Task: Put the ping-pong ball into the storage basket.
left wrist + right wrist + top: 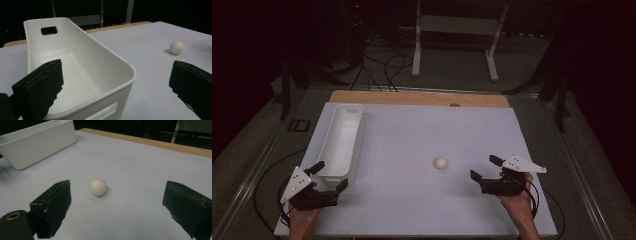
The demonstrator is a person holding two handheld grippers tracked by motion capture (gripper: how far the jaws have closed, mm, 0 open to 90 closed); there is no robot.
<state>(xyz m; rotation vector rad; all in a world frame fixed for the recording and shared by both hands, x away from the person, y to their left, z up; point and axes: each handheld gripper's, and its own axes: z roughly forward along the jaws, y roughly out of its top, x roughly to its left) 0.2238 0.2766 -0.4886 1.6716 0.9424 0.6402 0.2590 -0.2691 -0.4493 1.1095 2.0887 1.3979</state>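
Black jaws are rising at the bottom of both gripper views, spread wide in each, with nothing held between them.

Table [412, 145]: a white sheet is covering the work surface, with a strip of bare wood [412, 97] showing along the far edge. Beyond it, cables and a white metal stand [457, 30] are sitting on the dim floor.

Bin [341, 142]: a long white plastic bin is lying on the left part of the table, running away from the person, upright and with nothing in it. A handle slot is showing in its far end wall and another in the near wall in the left gripper view [82, 75].

Left gripper [331, 176]: it is being held in the person's left hand [302, 217] at the near end of the bin. Its jaws are standing fully apart and straddling the bin's near right corner, one jaw over the inside, the other outside on the table side. I cannot tell whether either jaw is touching the rim. It is grasping nothing.

Right gripper [484, 167]: the right hand [518, 202] is holding it low over the near right part of the table, jaws wide apart and pointing leftward at the ball. It is gripping nothing.

Ball [441, 163]: a small, pale, round ball is resting on the sheet right of centre, well apart from the bin. In the right gripper view the ball [98, 187] is lying ahead of the jaws, between their lines, touching neither.
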